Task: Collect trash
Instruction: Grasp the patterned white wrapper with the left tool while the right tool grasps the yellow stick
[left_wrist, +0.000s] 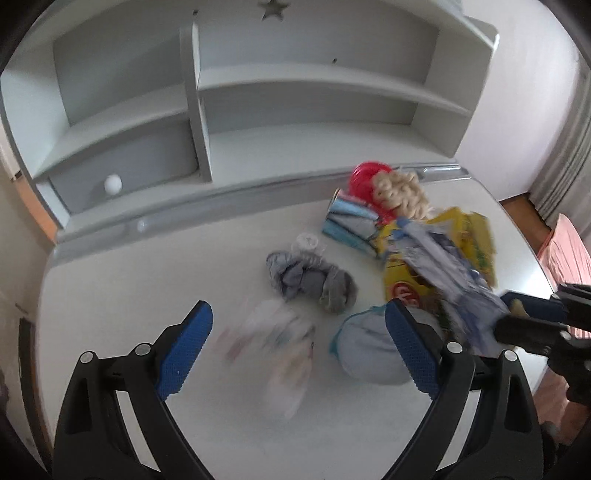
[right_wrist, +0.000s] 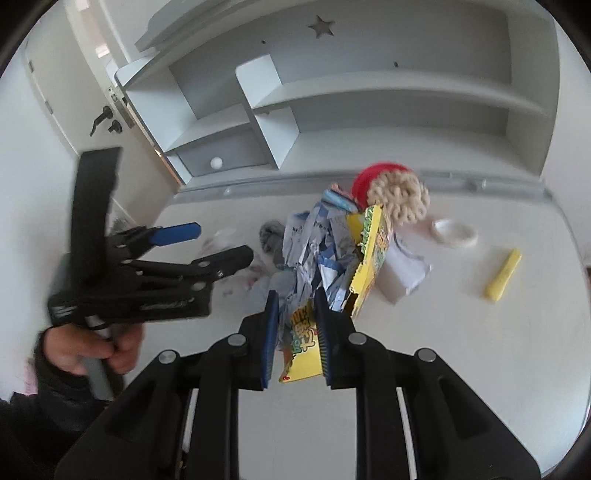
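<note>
My right gripper (right_wrist: 295, 295) is shut on a yellow snack box (right_wrist: 369, 258) stuffed with crumpled blue-and-white wrappers (right_wrist: 314, 240) and holds it above the white desk (right_wrist: 443, 350). The box also shows in the left wrist view (left_wrist: 424, 258). My left gripper (left_wrist: 299, 314) is open and empty over a blurred clear plastic wrapper (left_wrist: 280, 343); it shows in the right wrist view (right_wrist: 218, 243) at the left. A crumpled grey cloth (left_wrist: 310, 277) and a pale blue ball of trash (left_wrist: 365, 350) lie between the fingers.
A red cup (right_wrist: 373, 181) and a beige knitted lump (right_wrist: 400, 199) sit at the desk's back. A tape roll (right_wrist: 452, 230), a yellow bar (right_wrist: 504, 275) and white paper (right_wrist: 406, 269) lie to the right. A grey shelf unit (left_wrist: 199, 110) stands behind.
</note>
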